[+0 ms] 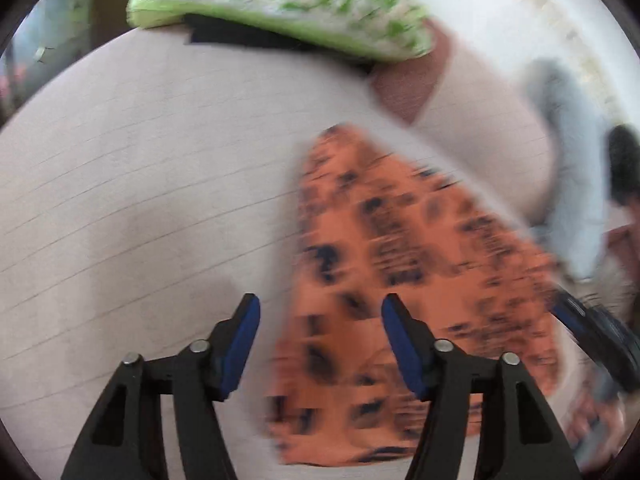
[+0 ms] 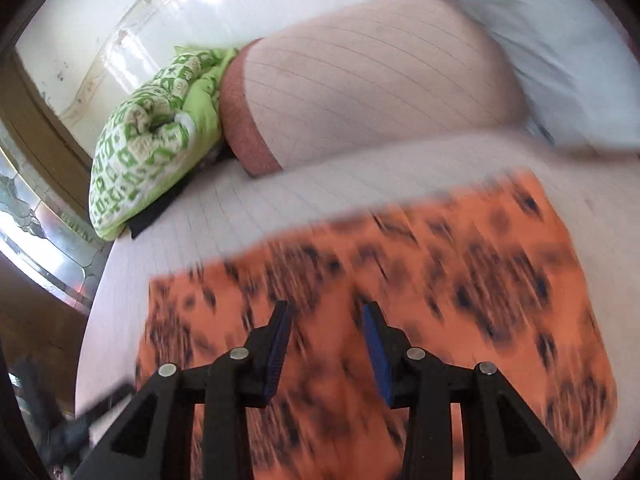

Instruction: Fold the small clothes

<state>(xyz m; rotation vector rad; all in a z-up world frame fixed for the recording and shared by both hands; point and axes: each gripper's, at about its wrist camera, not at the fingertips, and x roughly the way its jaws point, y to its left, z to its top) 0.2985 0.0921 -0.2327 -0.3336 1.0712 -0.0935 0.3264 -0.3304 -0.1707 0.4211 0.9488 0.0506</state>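
Observation:
An orange garment with dark print [image 1: 400, 280] lies flat on the pale lined bedsheet [image 1: 140, 184]; it is motion-blurred in both views. My left gripper [image 1: 320, 312] is open and empty, hovering over the garment's left edge. My right gripper [image 2: 326, 316] is open and empty above the garment [image 2: 440, 300], which fills the lower part of the right wrist view. The other gripper's dark body [image 1: 600, 336] shows at the right edge of the left wrist view.
A green-and-white patterned pillow [image 2: 148, 152] lies at the head of the bed, also in the left wrist view [image 1: 288, 0]. A pale bolster with a reddish end [image 2: 360, 96] lies beside it. White bedding [image 2: 560, 48] is at the far right. A window [image 2: 40, 232] is on the left.

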